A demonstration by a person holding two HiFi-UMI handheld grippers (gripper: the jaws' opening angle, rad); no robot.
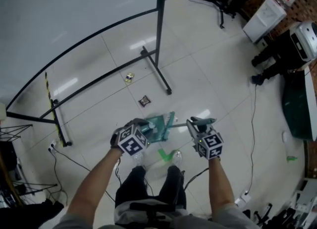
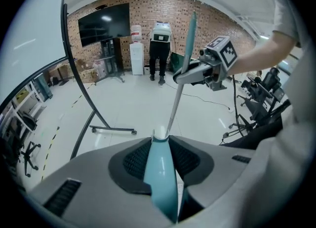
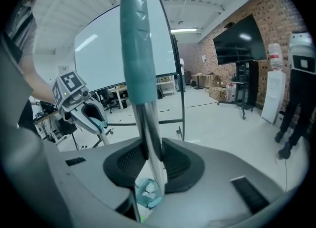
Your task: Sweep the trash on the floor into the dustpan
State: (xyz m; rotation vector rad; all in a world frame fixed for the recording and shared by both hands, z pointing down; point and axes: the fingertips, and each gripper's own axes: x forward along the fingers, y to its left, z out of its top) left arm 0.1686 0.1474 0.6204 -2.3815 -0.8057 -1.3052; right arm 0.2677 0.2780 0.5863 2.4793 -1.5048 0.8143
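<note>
My left gripper (image 1: pixel 141 124) is shut on the teal handle (image 2: pixel 160 172) of the dustpan (image 1: pixel 161 126), which hangs in front of my legs. My right gripper (image 1: pixel 198 122) is shut on the broom's metal pole (image 3: pixel 148 123), just below its teal grip (image 3: pixel 138 49). In the left gripper view the pole (image 2: pixel 177 98) rises behind the dustpan handle, with the right gripper (image 2: pixel 185 76) round it. A dark wrapper (image 1: pixel 144 100) and a small yellowish scrap (image 1: pixel 130 77) lie on the tiled floor beyond the dustpan. The left gripper (image 3: pixel 96 118) shows at the left of the right gripper view.
A whiteboard on a black stand (image 1: pixel 161 49) stands ahead, its foot (image 1: pixel 157 69) close to the trash. A green scrap (image 1: pixel 166 152) lies by my shoes. Cables (image 1: pixel 255 124) run over the floor at right, and a white cabinet (image 1: pixel 265 17) stands at the back right.
</note>
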